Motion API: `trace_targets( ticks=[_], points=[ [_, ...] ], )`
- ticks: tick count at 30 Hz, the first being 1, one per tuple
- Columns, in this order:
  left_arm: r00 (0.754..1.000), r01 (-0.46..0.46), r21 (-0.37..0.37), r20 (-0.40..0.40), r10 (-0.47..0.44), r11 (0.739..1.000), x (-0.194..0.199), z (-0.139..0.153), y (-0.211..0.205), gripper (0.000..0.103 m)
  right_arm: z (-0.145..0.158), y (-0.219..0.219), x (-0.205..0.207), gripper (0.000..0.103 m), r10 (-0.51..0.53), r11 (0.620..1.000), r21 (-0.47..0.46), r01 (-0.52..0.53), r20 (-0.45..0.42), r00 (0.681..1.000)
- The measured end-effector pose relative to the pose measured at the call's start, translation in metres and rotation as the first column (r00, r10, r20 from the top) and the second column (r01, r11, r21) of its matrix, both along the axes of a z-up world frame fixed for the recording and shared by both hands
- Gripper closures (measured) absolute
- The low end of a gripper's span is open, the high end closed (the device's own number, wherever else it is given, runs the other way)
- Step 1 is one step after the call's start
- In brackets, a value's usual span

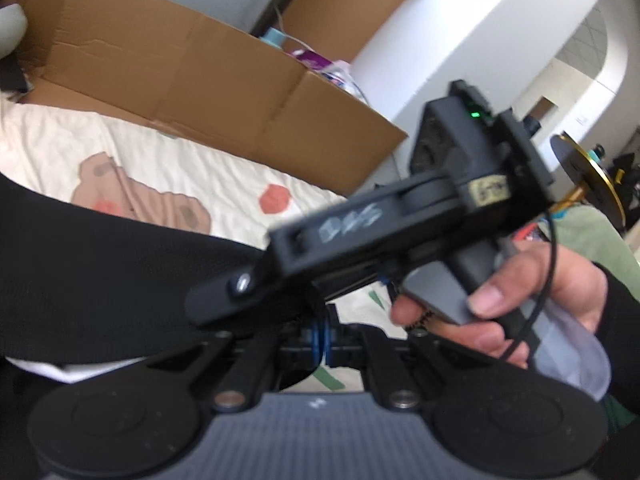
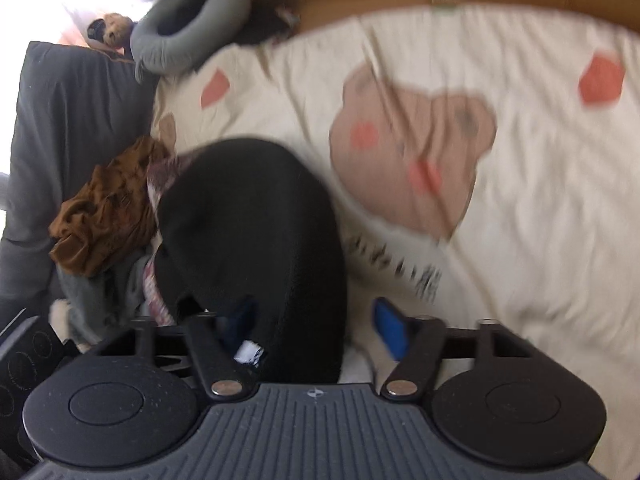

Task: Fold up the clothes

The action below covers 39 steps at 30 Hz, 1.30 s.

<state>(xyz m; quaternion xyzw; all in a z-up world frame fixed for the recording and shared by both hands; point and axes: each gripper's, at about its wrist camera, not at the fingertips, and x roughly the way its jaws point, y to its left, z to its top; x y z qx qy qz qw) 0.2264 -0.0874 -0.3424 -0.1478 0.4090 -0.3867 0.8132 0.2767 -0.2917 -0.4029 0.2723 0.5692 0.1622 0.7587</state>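
A black garment (image 2: 256, 216) lies on the cream bear-print sheet (image 2: 520, 220), a white label (image 2: 250, 354) showing at its near edge. My right gripper (image 2: 316, 324) stands partly open astride that edge. Its left blue pad (image 2: 240, 320) is against the cloth, and its right blue pad (image 2: 390, 328) is clear of it over the sheet. In the left wrist view the black garment (image 1: 120, 272) stretches in from the left to my left gripper (image 1: 322, 344), whose blue pads are shut together on its edge. A hand (image 1: 532, 280) holds the right tool just ahead.
A large cardboard box (image 1: 200, 64) borders the far side of the bed. A pile of brown and patterned clothes (image 2: 108, 208) lies left of the black garment, beside a dark grey cushion (image 2: 68, 120) and a grey neck pillow (image 2: 188, 36).
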Motion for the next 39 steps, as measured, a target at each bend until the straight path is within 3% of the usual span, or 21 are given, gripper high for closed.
trace_targets(
  ticks=[1, 2, 4, 8, 12, 17, 22, 26, 32, 35, 39],
  points=[
    [1.000, 0.010, 0.001, -0.006, -0.010, 1.000, 0.000, 0.000, 0.000, 0.101, -0.002, 0.001, -0.002, 0.075, 0.008, 1.000, -0.009, -0.008, 0.000, 1.000],
    [1.000, 0.021, 0.002, -0.012, -0.021, 1.000, 0.000, 0.001, 0.000, 0.100, -0.003, 0.000, -0.004, 0.087, 0.009, 1.000, -0.013, -0.009, 0.004, 1.000],
    [0.999, 0.041, 0.003, -0.025, -0.041, 0.999, -0.001, 0.001, 0.000, 0.100, -0.002, -0.004, -0.009, 0.096, 0.001, 1.000, -0.010, 0.000, 0.025, 1.000],
    [0.997, 0.068, -0.009, -0.038, -0.068, 0.998, -0.002, 0.008, 0.003, 0.092, 0.004, -0.016, -0.015, 0.099, -0.022, 0.999, -0.032, 0.024, 0.074, 0.997],
    [0.998, 0.061, 0.014, 0.003, -0.061, 0.998, -0.001, 0.020, 0.010, 0.088, 0.007, -0.035, -0.019, 0.099, -0.077, 0.995, -0.050, 0.082, 0.092, 0.993],
    [0.999, -0.021, 0.030, 0.025, 0.020, 0.999, 0.008, 0.029, 0.029, 0.075, 0.010, -0.060, -0.032, 0.100, -0.134, 0.987, -0.081, 0.142, 0.103, 0.986],
    [0.988, -0.154, 0.082, 0.041, 0.151, 0.985, 0.025, 0.032, 0.052, 0.070, 0.010, -0.084, -0.048, 0.100, -0.183, 0.974, -0.114, 0.194, 0.102, 0.978],
    [0.964, -0.263, 0.157, 0.083, 0.252, 0.952, 0.033, 0.033, 0.073, 0.055, 0.008, -0.105, -0.063, 0.100, -0.235, 0.956, -0.157, 0.249, 0.100, 0.967],
    [0.905, -0.424, 0.256, 0.109, 0.410, 0.868, 0.041, 0.026, 0.107, 0.036, -0.001, -0.137, -0.089, 0.100, -0.310, 0.923, -0.217, 0.318, 0.069, 0.948],
    [0.873, -0.485, 0.306, 0.112, 0.475, 0.819, 0.047, 0.018, 0.119, 0.028, -0.008, -0.149, -0.103, 0.100, -0.342, 0.905, -0.254, 0.341, 0.043, 0.939],
    [0.849, -0.519, 0.340, 0.099, 0.519, 0.784, 0.051, 0.008, 0.132, 0.024, -0.019, -0.161, -0.122, 0.100, -0.388, 0.875, -0.316, 0.368, 0.000, 0.922]
  ],
)
